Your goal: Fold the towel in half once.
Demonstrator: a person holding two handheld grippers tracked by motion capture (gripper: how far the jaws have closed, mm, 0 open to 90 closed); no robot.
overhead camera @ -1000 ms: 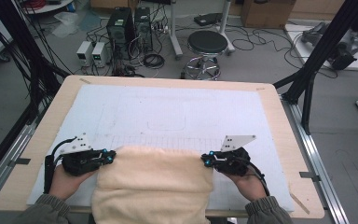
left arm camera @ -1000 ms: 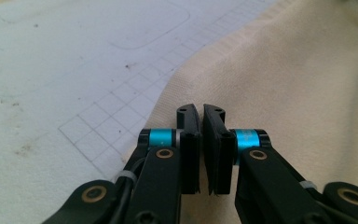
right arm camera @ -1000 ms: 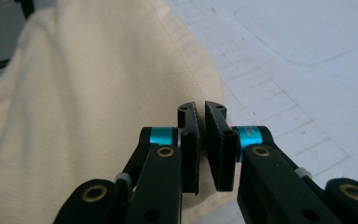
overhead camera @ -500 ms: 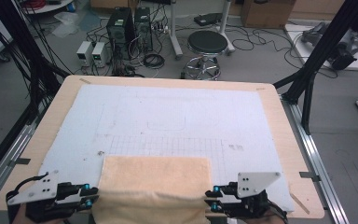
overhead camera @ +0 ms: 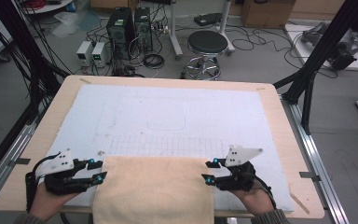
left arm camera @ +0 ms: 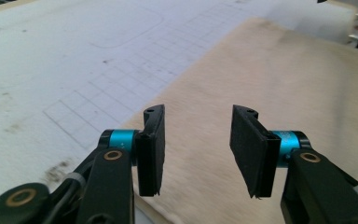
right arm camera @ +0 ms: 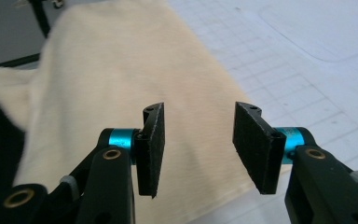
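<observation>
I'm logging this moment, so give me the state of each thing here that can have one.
towel: lying flat on the table, near end hanging over the front edge
left gripper: open, jaws just been opening, nothing pressed between them
right gripper: open, jaws just been opening, nothing gripped

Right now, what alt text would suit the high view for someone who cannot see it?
A cream towel lies flat at the near edge of a white-topped table. A person holds a hand-held gripper at each far corner, left hand-held gripper and right hand-held gripper, both with jaws open.

Fuzzy matt cream cloth towel (overhead camera: 153,189), matt white gridded mat (overhead camera: 168,116), pale wooden table (overhead camera: 284,135), rough black jaw pads
</observation>
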